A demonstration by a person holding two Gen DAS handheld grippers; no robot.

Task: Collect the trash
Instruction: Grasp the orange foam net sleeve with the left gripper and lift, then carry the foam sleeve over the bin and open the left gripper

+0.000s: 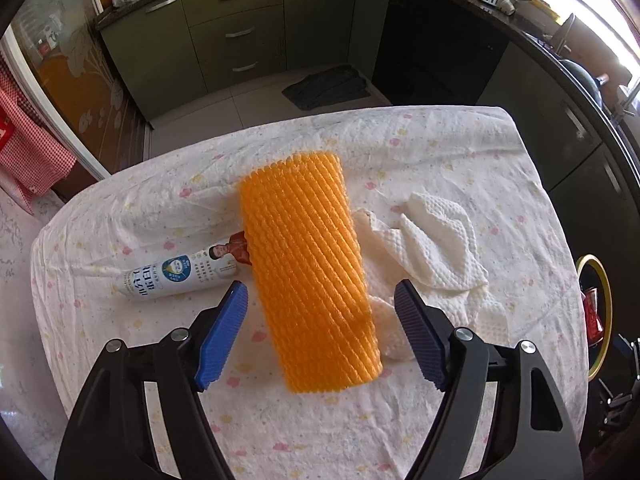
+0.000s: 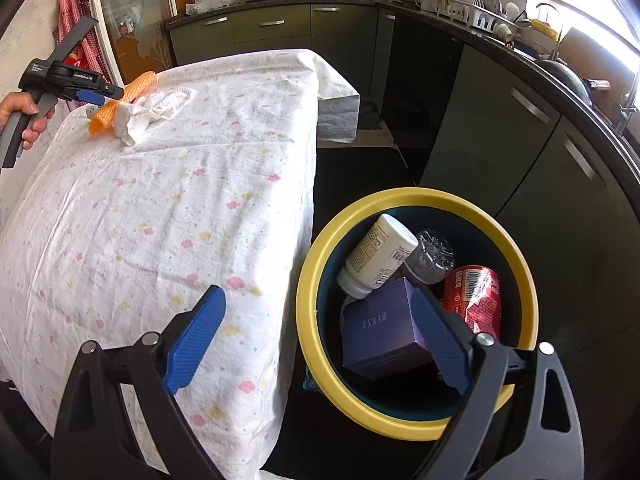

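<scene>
An orange foam net sleeve (image 1: 308, 268) lies on the cloth-covered table (image 1: 280, 432), between the open fingers of my left gripper (image 1: 320, 300), which is not closed on it. A white bottle (image 1: 180, 272) lies to its left, partly hidden under it. Crumpled white paper towels (image 1: 436, 248) lie to its right. In the right wrist view, my right gripper (image 2: 320, 308) is open and empty, by the table edge above a yellow-rimmed bin (image 2: 400, 200). The bin holds a purple box (image 2: 380, 328), a white bottle (image 2: 376, 256), a red can (image 2: 476, 292) and a dark crumpled object (image 2: 432, 256). The left gripper (image 2: 96, 98) shows at the sleeve (image 2: 120, 104).
The bin (image 1: 600, 312) stands on the floor beside the table's right edge. Dark kitchen cabinets (image 2: 520, 140) run around the back and right. A grey mat (image 1: 328, 88) lies on the floor beyond the table. A glass door (image 1: 80, 92) is at the left.
</scene>
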